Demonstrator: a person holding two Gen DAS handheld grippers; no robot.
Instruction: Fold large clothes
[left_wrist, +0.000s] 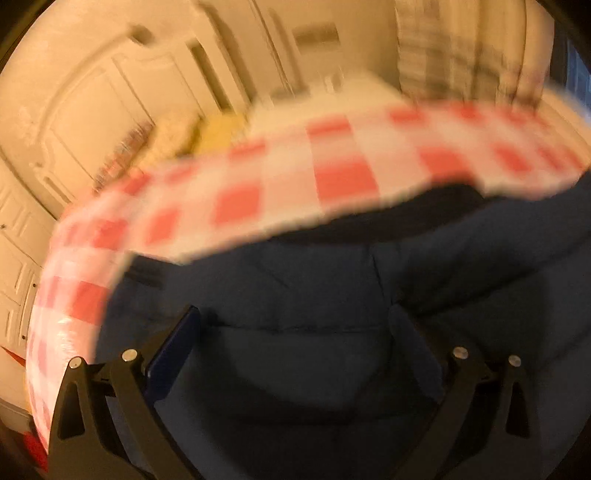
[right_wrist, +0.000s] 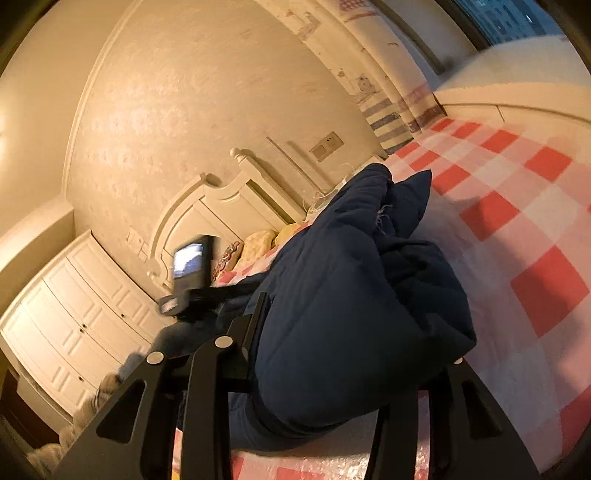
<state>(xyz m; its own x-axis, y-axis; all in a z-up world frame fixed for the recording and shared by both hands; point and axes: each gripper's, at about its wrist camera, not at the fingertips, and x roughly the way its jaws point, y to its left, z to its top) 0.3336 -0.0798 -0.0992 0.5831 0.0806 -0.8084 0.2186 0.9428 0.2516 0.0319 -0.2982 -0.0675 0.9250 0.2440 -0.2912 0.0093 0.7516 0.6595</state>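
Right hand-held gripper is nearest the lens, clamped on a thick bunch of the navy padded jacket, which is lifted in a heap above the red-checked bed cover. The left hand-held gripper has its jaws apart over the same jacket — fabric lies between and under the fingers, but nothing shows them pinching it. The left view is smeared by motion, so edges are hard to read. Risks, as I judge them: the puffy fill slides out of the right grip under its own weight — or the left one closes on the wrong layer and the fold goes crooked. The bed cover could also get caught along with the jacket.
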